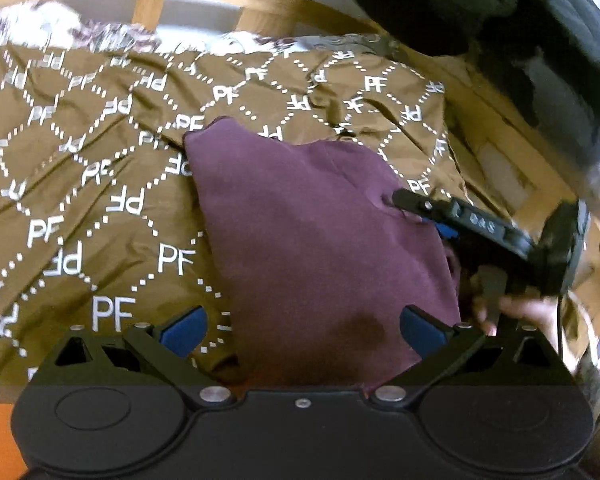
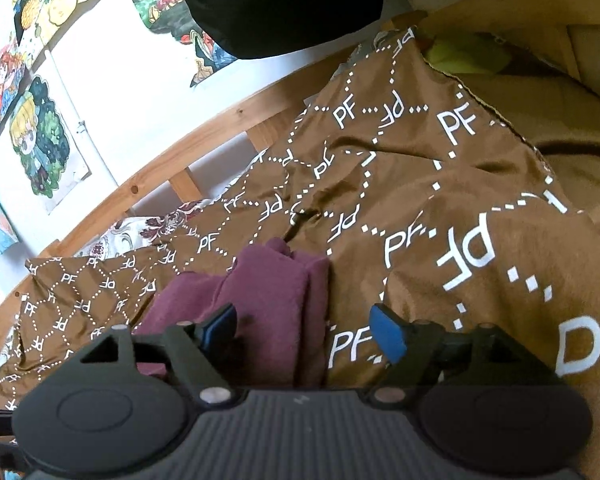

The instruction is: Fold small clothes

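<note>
A small purple garment (image 1: pixel 312 220) lies folded on the brown bedspread (image 1: pixel 80 152). My left gripper (image 1: pixel 303 332) hovers over its near edge, open, with the cloth below the gap and neither pad pressing on it. In the left wrist view my right gripper comes in from the right, and one of its fingers (image 1: pixel 410 200) rests at the garment's right edge. In the right wrist view the right gripper (image 2: pixel 304 332) is open. The purple garment (image 2: pixel 276 292) sits as a bunched fold just ahead of its left pad, free of both pads.
The brown bedspread (image 2: pixel 440 200) with white "PF" lettering covers the bed. A wooden bed rail (image 2: pixel 204 136) runs along the far side, and cartoon posters (image 2: pixel 40 140) hang on the wall behind it. A dark bulky object (image 2: pixel 284 0) hangs above. Floral cloth (image 1: pixel 100 36) lies at the far edge.
</note>
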Demonstrator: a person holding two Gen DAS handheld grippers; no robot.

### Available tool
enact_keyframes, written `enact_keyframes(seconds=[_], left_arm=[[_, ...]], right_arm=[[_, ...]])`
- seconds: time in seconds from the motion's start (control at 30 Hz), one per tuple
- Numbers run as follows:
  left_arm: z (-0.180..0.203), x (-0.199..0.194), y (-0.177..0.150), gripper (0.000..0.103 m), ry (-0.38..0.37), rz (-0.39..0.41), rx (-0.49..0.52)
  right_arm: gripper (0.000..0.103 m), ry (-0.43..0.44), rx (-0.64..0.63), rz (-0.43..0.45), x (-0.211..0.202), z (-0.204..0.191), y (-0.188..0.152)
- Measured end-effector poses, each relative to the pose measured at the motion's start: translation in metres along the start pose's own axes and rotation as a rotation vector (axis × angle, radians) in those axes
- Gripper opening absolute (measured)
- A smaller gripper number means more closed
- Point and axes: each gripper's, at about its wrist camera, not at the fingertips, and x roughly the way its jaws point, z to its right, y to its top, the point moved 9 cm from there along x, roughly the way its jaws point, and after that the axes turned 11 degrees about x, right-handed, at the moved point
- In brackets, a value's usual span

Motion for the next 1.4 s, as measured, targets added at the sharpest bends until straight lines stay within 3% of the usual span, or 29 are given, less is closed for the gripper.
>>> enact_keyframes(seconds=[0.43,0.5,0.63,0.73,1.2,1.3,1.4], left_arm=[[-0.023,0.027,-0.02,0.102,-0.052,-0.09,-0.149],[-0.024,0.027,-0.022,0.102,-0.057,-0.092,-0.155],[-0.024,0.028,-0.022,0.102,-0.058,-0.093,-0.152],[-0.024,0.027,-0.022,0.102,-0.06,-0.094,-0.15],[-0.025,0.026,-0.023,0.102,-0.073,-0.086,-0.147],[-0.023,0.025,-0.022,0.096,-0.086,-0.088,-0.149],[-0.018,0.023,-0.019,0.08,-0.117,-0.085,-0.133]], right_arm=[[0.077,0.039,0.029,-0.057,0.007,0.001,-0.015],[0.076,0.05,0.038,-0.067,0.007,0.0,-0.016],[0.059,0.082,0.083,-0.095,0.008,0.001,-0.02],[0.055,0.086,0.102,-0.099,0.008,0.003,-0.021],[0.055,0.076,0.104,-0.103,0.01,0.003,-0.023],[0.055,0.075,0.107,-0.104,0.01,0.004,-0.023],[0.053,0.07,0.1,-0.105,0.011,0.002,-0.024]])
